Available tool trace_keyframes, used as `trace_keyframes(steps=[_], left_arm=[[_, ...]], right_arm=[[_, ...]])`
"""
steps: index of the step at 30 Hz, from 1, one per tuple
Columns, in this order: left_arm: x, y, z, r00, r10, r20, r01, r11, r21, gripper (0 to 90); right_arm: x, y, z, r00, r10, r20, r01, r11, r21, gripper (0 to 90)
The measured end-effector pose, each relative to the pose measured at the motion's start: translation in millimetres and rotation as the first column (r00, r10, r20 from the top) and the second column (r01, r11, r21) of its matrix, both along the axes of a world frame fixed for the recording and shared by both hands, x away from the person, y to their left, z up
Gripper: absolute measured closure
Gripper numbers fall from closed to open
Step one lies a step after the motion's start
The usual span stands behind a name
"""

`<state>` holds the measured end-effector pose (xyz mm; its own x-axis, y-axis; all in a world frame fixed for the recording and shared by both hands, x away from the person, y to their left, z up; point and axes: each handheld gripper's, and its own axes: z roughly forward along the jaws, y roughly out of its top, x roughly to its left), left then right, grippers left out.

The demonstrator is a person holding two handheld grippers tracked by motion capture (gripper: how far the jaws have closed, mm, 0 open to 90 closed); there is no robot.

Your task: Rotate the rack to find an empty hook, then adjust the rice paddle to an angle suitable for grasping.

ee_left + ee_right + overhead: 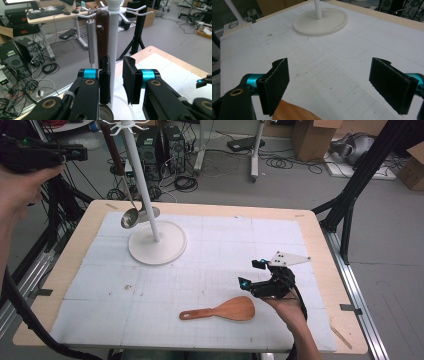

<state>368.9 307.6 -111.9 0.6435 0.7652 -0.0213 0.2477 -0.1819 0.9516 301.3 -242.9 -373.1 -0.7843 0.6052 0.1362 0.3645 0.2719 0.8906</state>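
The white utensil stand (156,237) rises at the far left of the table (320,245). From its hooks hang a metal ladle (131,215) and a brown-handled utensil (103,32). Near the stand's top, the left gripper (117,82) has its jaws a little apart around the pole, seemingly not clamping. Well away from the stand's base, the wooden spatula (220,310) lies flat; the right gripper (337,85) hovers wide open and empty just beside its blade.

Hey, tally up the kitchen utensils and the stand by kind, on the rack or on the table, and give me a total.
White hook stand with round base: 1
Metal ladle with a dark wooden handle, hanging on the stand: 1
Steel-handled utensil hanging on the stand, its working end unclear: 1
Flat wooden rice spatula lying on the white mat: 1
Total: 4
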Motion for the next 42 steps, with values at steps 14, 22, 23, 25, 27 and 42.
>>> trace_keyframes(steps=[14,22,23,25,27,42], left_arm=[[-20.3,1.2,-25.1,0.9993,-0.036,0.001,0.036,0.9992,0.014,64.5],[-29.0,-1.4,-44.6,0.9983,-0.057,-0.008,0.057,0.9983,0.015,59.9],[-30.1,-2.0,-48.0,0.9981,-0.06,-0.009,0.061,0.9981,0.014,59.4],[-32.7,-4.0,-55.4,0.9973,-0.071,-0.016,0.071,0.9974,0.011,58.2],[-35.2,-6.5,-63.7,0.9964,-0.081,-0.025,0.081,0.9967,0.007,56.0],[-51.5,-12.9,-107.5,0.9943,-0.095,-0.047,0.096,0.9954,0.006,47.4]], right_arm=[[-0.4,3.6,-2.8,0.9996,0.02,-0.018,-0.021,0.999,-0.027,15.5],[-0.2,8.4,-4.8,0.9986,0.044,-0.03,-0.045,0.998,-0.044,15.5],[-0.6,9.4,-5.1,0.9984,0.046,-0.033,-0.047,0.998,-0.048,15.5],[-0.9,11.3,-6.0,0.9978,0.057,-0.034,-0.059,0.996,-0.06,15.6],[-1.9,13.0,-6.9,0.9973,0.064,-0.036,-0.066,0.996,-0.066,15.6],[-6.4,26.0,-7.3,0.9907,0.13,-0.039,-0.133,0.986,-0.096,15.5]])
